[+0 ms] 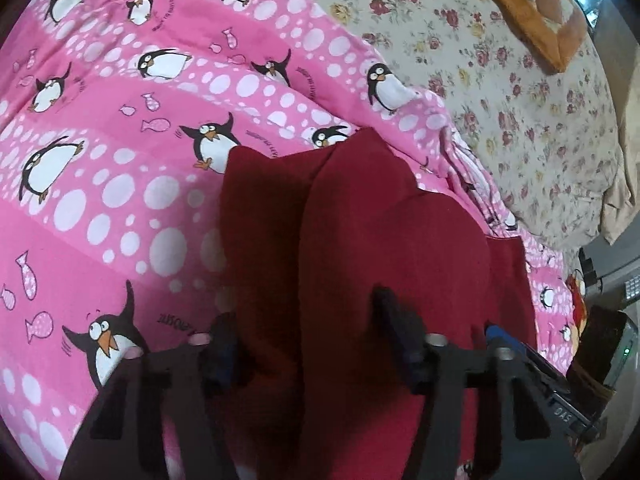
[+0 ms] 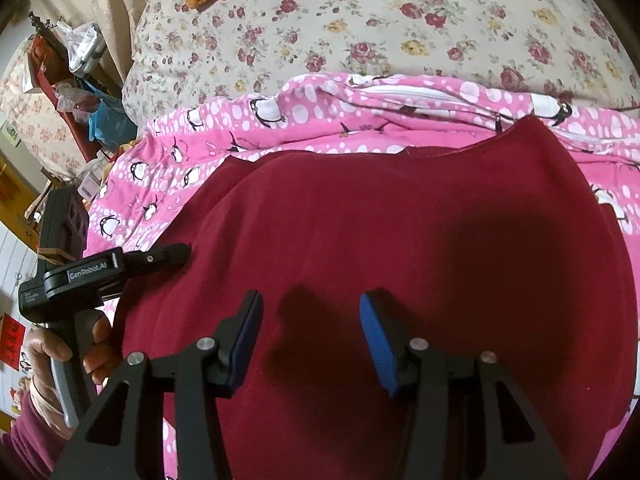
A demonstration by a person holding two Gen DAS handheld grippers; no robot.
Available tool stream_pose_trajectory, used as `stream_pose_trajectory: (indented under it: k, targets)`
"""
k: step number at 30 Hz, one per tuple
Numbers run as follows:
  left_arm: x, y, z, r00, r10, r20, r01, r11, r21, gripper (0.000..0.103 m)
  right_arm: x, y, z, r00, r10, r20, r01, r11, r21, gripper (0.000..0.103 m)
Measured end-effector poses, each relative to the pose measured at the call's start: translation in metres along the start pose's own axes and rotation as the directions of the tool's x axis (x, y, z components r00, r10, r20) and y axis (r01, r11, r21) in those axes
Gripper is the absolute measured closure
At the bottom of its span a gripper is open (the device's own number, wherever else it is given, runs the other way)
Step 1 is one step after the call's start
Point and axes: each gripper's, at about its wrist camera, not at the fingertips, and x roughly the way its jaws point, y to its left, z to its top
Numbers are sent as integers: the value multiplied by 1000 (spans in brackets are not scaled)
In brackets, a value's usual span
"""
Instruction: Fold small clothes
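Observation:
A dark red garment lies spread on a pink penguin blanket. My right gripper hovers open over the garment's near middle with nothing between its fingers, and its shadow falls on the cloth. My left gripper reaches to the garment's left edge, held by a hand. In the left wrist view the left gripper stands wide, with a raised fold of the red garment between its fingers. I cannot see the pads pressing it. A blue pad of the right gripper shows at the lower right.
The pink penguin blanket lies over a floral bedsheet. An orange-brown cushion rests at the far end of the bed. Bags and clutter stand beside the bed on the left. A dark device with a green light sits at the right.

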Motion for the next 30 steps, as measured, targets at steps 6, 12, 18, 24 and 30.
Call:
stream_pose_trajectory:
  k: [6,12,18,24,30]
  targets:
    - [-16,-10,-1,999,-40,26,40,999,-2,103,-13,2,-3,988,-141,68,144,989,-44,54]
    - [-42,-44,-2,993,-86,78,83,996,44,103,-16,-20,2,966,-250,61,253,966,-51,65]
    - [-56,-101,-2,993,-76,87,63,988,142,103,-25,-44,1,988,-142,59,139,989,59,66]
    - [-56,-153,-8,993,-94,70,77,974,215,103,-41,-75,-5,995,-55,85,35,975,219,66]
    - [-33,-199,-16,996,-78,40,65,965,253,103,-64,-98,-17,991,-5,136,-43,938,345,59]
